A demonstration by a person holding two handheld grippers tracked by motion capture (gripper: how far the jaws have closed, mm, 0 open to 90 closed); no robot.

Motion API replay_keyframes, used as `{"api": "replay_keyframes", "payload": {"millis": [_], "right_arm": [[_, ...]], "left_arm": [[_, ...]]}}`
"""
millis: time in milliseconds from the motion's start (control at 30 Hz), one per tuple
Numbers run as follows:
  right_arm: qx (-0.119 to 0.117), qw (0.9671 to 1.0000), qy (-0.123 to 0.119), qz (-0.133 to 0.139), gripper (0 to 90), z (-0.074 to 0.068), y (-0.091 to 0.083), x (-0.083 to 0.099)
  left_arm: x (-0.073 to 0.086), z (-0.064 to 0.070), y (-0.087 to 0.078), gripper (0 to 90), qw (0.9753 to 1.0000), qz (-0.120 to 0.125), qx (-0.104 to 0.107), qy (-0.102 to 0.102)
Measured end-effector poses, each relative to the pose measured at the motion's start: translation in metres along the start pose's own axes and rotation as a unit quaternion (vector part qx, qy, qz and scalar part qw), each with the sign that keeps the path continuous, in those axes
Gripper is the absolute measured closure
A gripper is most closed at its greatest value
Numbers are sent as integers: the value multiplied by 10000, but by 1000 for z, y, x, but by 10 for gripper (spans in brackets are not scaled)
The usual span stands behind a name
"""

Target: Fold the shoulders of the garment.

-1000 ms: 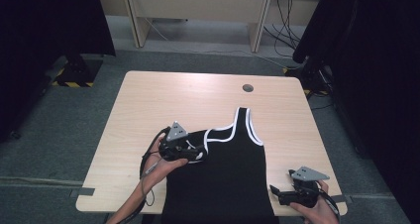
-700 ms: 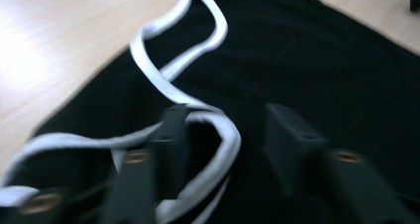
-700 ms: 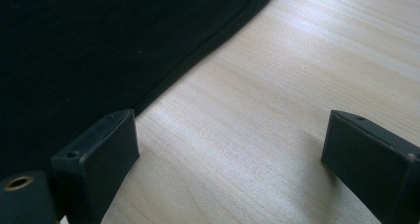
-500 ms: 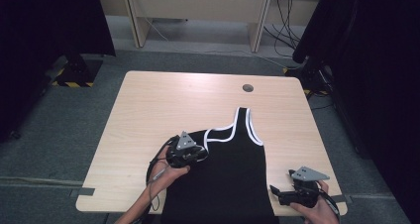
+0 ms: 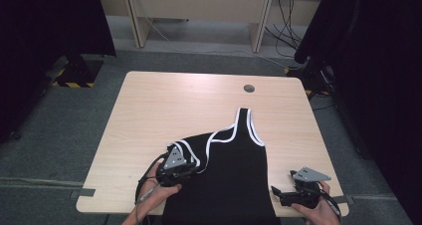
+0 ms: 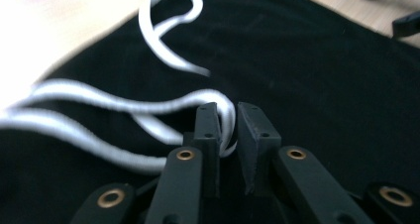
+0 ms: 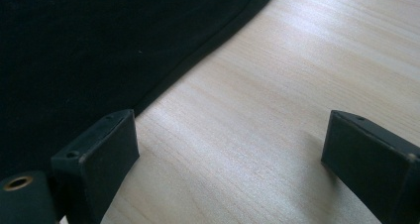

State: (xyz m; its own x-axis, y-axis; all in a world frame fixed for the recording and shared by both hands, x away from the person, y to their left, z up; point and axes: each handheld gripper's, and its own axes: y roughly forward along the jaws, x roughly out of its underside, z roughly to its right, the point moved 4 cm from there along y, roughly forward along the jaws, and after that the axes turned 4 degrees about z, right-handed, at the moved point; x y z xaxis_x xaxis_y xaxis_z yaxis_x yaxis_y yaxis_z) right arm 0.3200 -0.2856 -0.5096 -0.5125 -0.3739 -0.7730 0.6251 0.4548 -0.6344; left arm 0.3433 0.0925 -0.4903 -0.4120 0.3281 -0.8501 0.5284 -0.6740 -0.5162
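A black tank top (image 5: 234,170) with white trim lies on the wooden table (image 5: 169,105), its hem over the near edge. Its left strap is folded back onto the body, and its right strap (image 5: 247,121) points to the far side. My left gripper (image 5: 185,169) is shut on the white trim (image 6: 225,120) of the folded strap, over the garment's left part. The black fabric (image 6: 317,70) spreads beyond its jaws. My right gripper (image 5: 276,192) stands open at the table's near right, just right of the garment's side edge (image 7: 198,60), with bare wood (image 7: 237,149) between its jaws.
A round cable hole (image 5: 249,88) sits near the table's far edge. Black curtains (image 5: 50,21) hang at left and right. A desk frame (image 5: 199,11) and cables (image 5: 288,16) stand behind the table. Bare wood (image 5: 164,110) covers the far and left parts.
My left gripper has carried the left strap rightward and toward me, folding it over the garment's body. The right gripper has stayed in place.
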Motion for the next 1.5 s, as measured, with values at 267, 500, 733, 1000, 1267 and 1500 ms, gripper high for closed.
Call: {"api": "replay_keyframes", "payload": {"millis": [267,500,733,1000,1267,1500], "right_arm": [[2,10000,6,-10,75,0,0,0],[4,10000,10,-11,74,0,0,0],[-8,10000,-2,-6,74,0,0,0],[-23,10000,-10,-62,73,0,1,-1],[-84,9997,-33,-227,107,3,2,-6],[-191,9996,129,-140,165,12,9,-17]], "left_arm": [[-20,2,-11,482,9992,361,-131,65],[-39,-5,10,426,9984,360,-405,174],[-9,-9,21,421,9974,-206,-606,335],[4,-9,14,394,9970,-162,-678,350],[5,-1,-3,226,9975,-32,-652,276],[19,-7,-16,146,9980,-171,-557,246]]}}
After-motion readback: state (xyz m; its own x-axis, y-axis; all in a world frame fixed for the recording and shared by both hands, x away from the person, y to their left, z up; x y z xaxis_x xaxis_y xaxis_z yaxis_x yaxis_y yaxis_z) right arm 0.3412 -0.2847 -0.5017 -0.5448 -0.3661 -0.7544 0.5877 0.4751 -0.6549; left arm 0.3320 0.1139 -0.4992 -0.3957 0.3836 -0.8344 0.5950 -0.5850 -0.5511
